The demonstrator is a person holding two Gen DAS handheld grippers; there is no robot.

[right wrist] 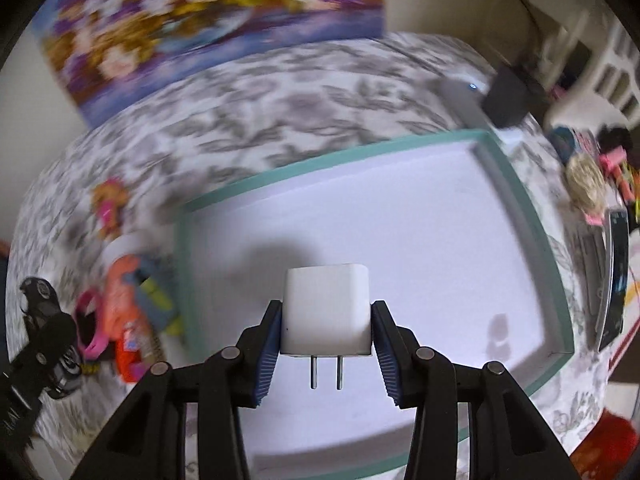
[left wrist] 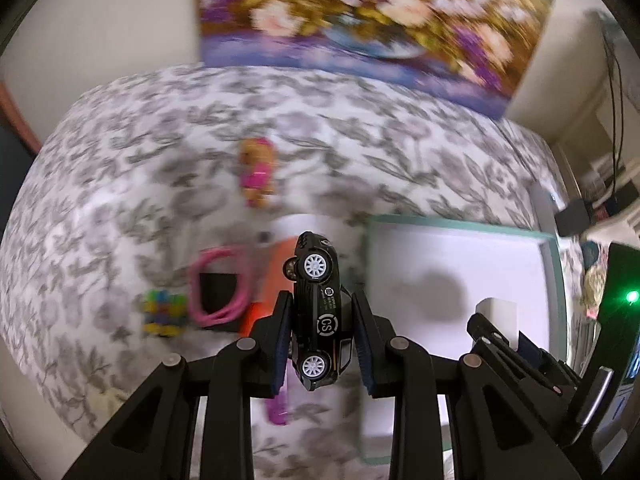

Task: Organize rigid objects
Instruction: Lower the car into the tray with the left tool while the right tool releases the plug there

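The teal-rimmed tray (right wrist: 520,196) on the floral bed (right wrist: 280,92) lay bare inside. The right gripper (right wrist: 326,320) held its jaws clamped on a white charger (right wrist: 326,308) above the tray's floor. The left gripper (left wrist: 322,320) gripped a black toy car (left wrist: 318,308) just beside the tray's left rim, over cluttered toys.

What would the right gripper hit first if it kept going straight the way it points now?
Probably the white floor of the teal-rimmed tray. The right gripper, clamping a white plug adapter, aims down over it; nothing else shows between, though depth is unclear.
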